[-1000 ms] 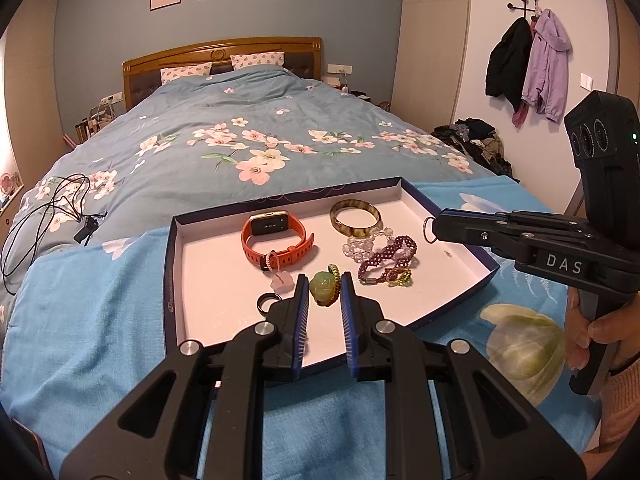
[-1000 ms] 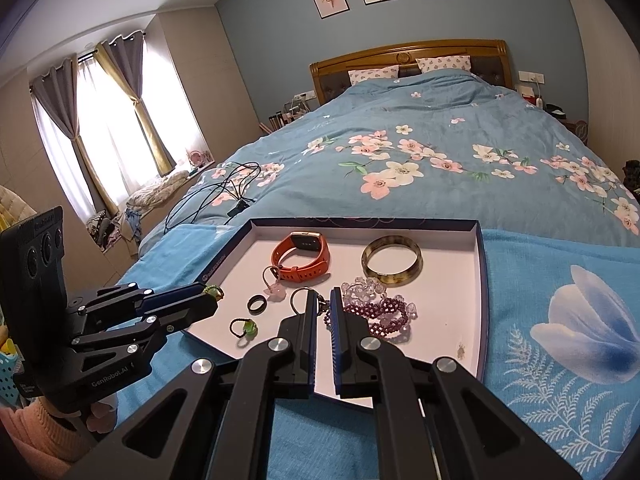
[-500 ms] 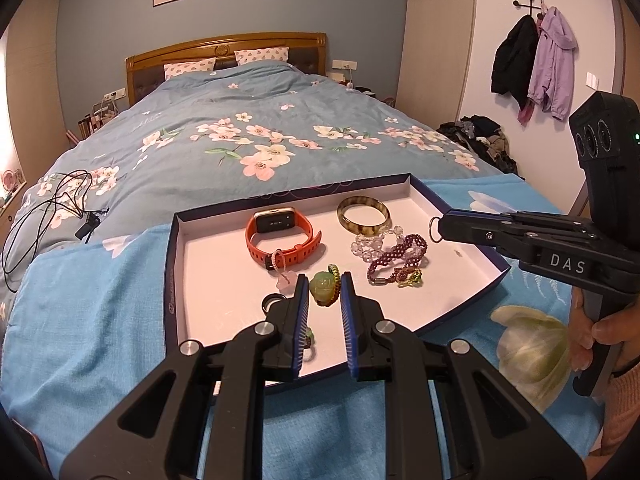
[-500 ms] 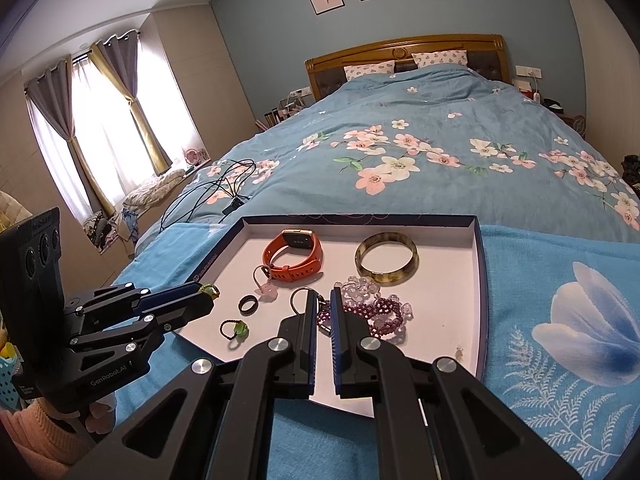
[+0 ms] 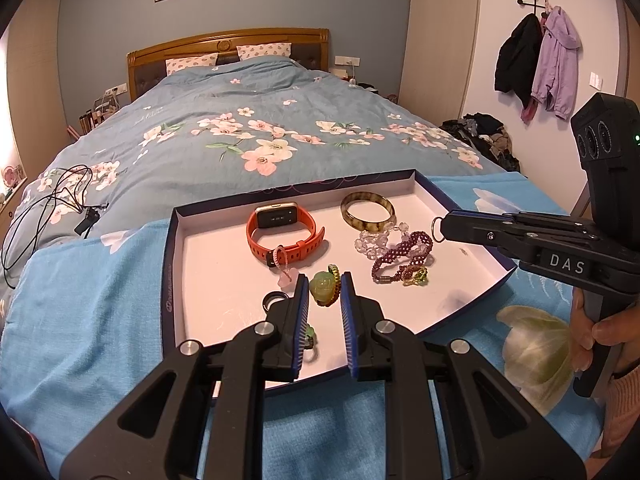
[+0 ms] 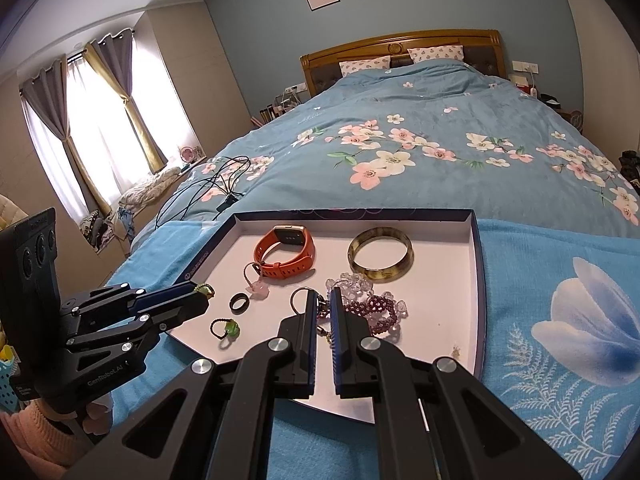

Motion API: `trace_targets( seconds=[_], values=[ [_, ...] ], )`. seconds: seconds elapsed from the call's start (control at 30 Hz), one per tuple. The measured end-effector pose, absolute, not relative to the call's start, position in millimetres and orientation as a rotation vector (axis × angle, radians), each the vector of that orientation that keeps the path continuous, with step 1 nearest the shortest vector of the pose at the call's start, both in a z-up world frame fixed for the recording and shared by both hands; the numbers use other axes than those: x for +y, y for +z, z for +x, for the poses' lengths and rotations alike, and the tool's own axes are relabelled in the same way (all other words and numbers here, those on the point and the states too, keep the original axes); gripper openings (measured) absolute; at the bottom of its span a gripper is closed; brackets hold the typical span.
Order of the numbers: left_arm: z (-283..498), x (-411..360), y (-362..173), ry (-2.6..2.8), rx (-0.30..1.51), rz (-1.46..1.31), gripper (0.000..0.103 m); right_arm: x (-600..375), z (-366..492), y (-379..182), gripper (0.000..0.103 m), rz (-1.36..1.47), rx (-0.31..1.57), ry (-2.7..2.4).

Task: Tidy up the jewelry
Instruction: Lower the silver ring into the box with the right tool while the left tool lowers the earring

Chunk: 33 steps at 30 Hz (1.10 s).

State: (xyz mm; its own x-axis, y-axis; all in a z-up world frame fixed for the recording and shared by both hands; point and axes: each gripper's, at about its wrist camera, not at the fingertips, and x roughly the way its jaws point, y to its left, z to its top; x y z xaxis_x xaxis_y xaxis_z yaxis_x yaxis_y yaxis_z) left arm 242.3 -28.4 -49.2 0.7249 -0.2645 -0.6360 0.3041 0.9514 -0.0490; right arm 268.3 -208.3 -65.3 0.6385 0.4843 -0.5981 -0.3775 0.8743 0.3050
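The tray (image 5: 170,280), a shallow box lid with a dark blue rim and a pale floor, lies on a light blue cloth (image 5: 92,320) at the foot of the bed. In the tray's near left part lies a black ring (image 5: 272,300), and nearer the front rim a small green-stone ring (image 5: 309,338), half hidden. Toward the far rim stands an orange watch (image 5: 284,232), a pink charm (image 5: 286,278) just in front of it. Over the tray's middle the left gripper (image 5: 324,280) is clenched on a green pendant (image 5: 322,289), held clear of the floor. In the far right part lies a mottled bangle (image 5: 368,210), with a clear bead bracelet (image 5: 372,242) and a purple bead bracelet (image 5: 400,256) tangled in front of it. Above the tray's right side the right gripper (image 5: 446,228) pinches a metal ring (image 5: 432,230) at its tips
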Motion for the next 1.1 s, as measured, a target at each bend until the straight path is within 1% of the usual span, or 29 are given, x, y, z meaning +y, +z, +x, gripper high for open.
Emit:
trace_targets(
  seconds=[1.1],
  values=[
    [252,-27,-59,-0.295,0.716,0.056,0.016,-207,280,-76,0.005,0.149,0.764,0.468]
  ],
)
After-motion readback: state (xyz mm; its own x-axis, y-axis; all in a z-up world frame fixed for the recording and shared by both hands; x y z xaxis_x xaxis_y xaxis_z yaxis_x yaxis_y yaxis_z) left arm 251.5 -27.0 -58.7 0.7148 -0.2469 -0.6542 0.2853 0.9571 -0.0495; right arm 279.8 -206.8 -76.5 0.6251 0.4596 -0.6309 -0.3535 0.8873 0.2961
